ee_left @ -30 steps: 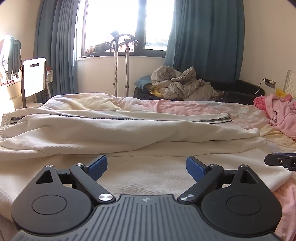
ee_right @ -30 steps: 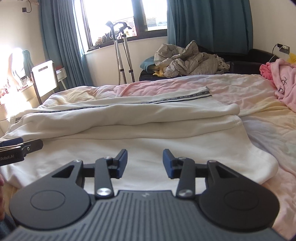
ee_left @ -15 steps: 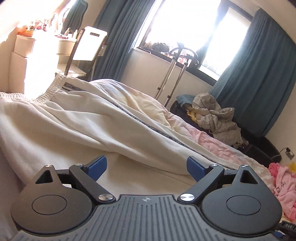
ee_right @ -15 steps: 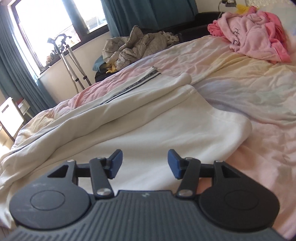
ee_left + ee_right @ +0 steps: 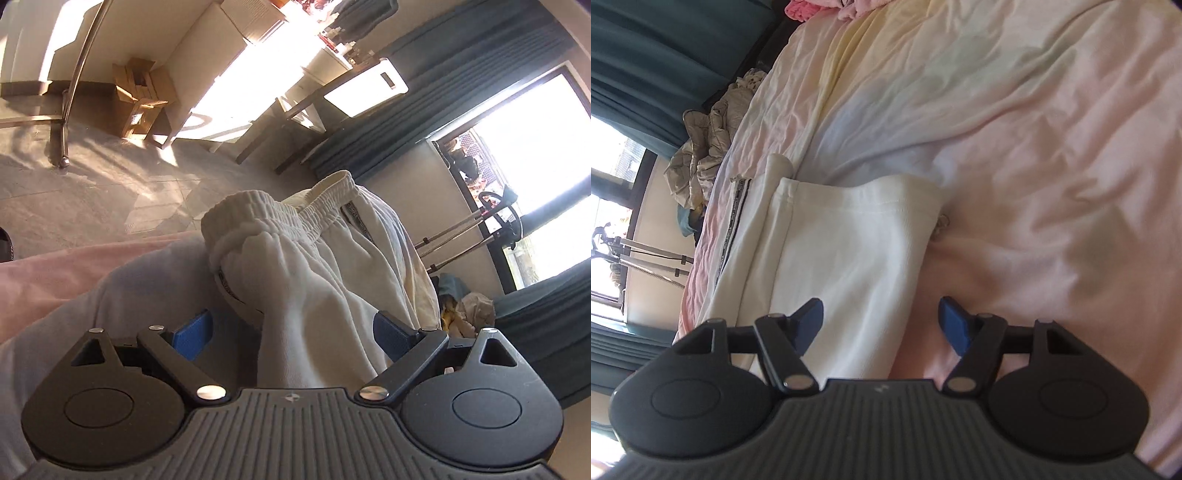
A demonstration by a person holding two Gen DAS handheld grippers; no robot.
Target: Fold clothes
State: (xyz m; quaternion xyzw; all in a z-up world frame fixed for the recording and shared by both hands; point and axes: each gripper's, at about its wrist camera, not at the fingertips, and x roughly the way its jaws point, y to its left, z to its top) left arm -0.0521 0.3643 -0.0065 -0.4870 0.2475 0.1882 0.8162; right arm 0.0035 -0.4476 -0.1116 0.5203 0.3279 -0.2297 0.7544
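Cream sweatpants (image 5: 317,266) lie lengthwise on the bed, folded leg over leg. In the left wrist view their elastic waistband (image 5: 258,210) bunches at the bed's edge, and my left gripper (image 5: 293,334) stands open with the waist fabric between its blue pads. In the right wrist view the hem end of the legs (image 5: 857,221) lies flat, with a black-and-white side stripe (image 5: 733,225) showing. My right gripper (image 5: 882,325) is open, straddling the near edge of the leg; the left pad is over the cloth and the right pad over the sheet. Both views are rolled sideways.
A pink and pale yellow bedsheet (image 5: 1034,147) covers the bed. A pink garment (image 5: 812,5) lies at its far end. Beyond the bed are crumpled grey bedding (image 5: 705,147), crutches (image 5: 480,229) by the window, a white chair (image 5: 365,88), a cardboard box (image 5: 136,99) and grey floor (image 5: 92,184).
Both grippers have swung apart and rolled sideways: the left went to the waistband end at the bed's edge, the right to the hem end. The right jaws have opened wider.
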